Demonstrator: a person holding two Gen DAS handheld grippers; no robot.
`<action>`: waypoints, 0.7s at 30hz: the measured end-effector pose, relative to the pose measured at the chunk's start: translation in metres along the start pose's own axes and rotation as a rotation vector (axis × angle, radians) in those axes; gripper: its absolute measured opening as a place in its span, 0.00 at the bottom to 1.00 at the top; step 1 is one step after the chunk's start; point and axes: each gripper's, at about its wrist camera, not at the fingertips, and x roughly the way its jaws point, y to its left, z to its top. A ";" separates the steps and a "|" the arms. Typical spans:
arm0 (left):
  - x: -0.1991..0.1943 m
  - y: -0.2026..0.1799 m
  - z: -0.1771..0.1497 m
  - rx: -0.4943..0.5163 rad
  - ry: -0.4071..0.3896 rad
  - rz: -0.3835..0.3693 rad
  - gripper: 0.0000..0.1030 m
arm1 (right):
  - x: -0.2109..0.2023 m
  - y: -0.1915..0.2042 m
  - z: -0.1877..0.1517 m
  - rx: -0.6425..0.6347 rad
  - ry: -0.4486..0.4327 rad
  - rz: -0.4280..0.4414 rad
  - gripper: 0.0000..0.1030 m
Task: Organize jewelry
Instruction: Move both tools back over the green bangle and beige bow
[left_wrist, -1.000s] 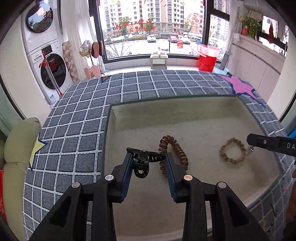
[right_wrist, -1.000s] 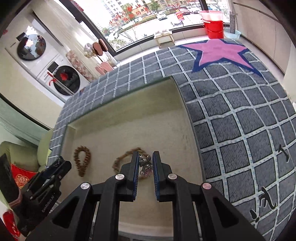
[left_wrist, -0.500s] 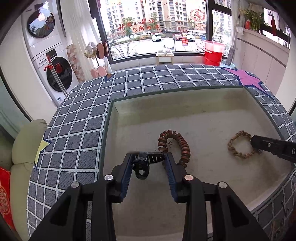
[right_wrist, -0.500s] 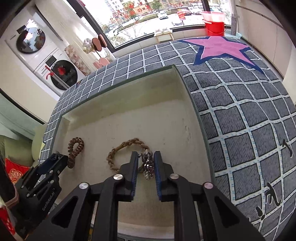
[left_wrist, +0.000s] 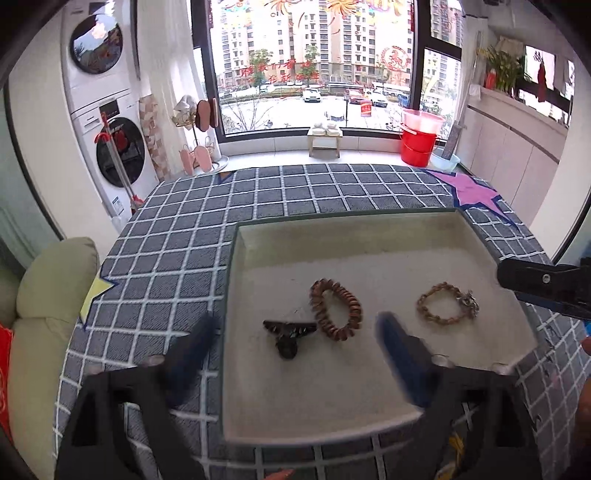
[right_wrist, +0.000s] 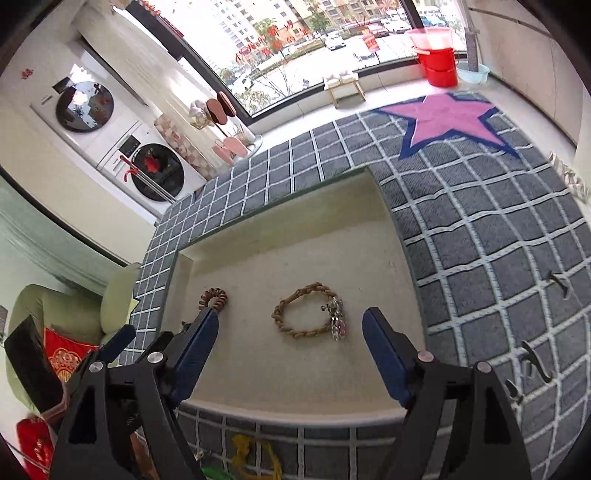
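Note:
A cream tray (left_wrist: 343, 236) (right_wrist: 280, 229) lies on the grey checked cloth. In it lie a dark hair clip (left_wrist: 290, 334), a brown coiled hair tie (left_wrist: 335, 308) (right_wrist: 213, 298) and a tan braided bracelet (left_wrist: 441, 308) (right_wrist: 301, 315) with a silver charm (right_wrist: 337, 323). My left gripper (left_wrist: 295, 343) is open and empty, pulled back above the clip, its fingers blurred. My right gripper (right_wrist: 290, 332) is open and empty, pulled back just behind the bracelet. The right gripper's arm shows at the right edge of the left wrist view (left_wrist: 546, 284).
The checked cloth (left_wrist: 177, 266) has a pink star (right_wrist: 450, 118) at the far right corner. A beige cushion (left_wrist: 48, 295) lies to the left. Washing machines (left_wrist: 114, 122), a shoe rack and red buckets (left_wrist: 419, 142) stand beyond, by the window.
Both grippers have opened and drawn back. The left one let go of the dark hair clip, the right one let go of the bracelet's charm; both items now lie in the tray.

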 end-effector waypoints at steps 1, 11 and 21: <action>-0.008 0.004 -0.002 -0.015 -0.013 -0.006 1.00 | -0.003 0.000 -0.001 -0.002 -0.001 -0.003 0.84; -0.068 0.025 -0.039 -0.040 -0.014 -0.055 1.00 | -0.054 0.019 -0.038 -0.105 -0.070 -0.057 1.00; -0.103 0.037 -0.099 -0.067 0.045 -0.086 1.00 | -0.097 0.021 -0.076 -0.048 -0.100 0.003 1.00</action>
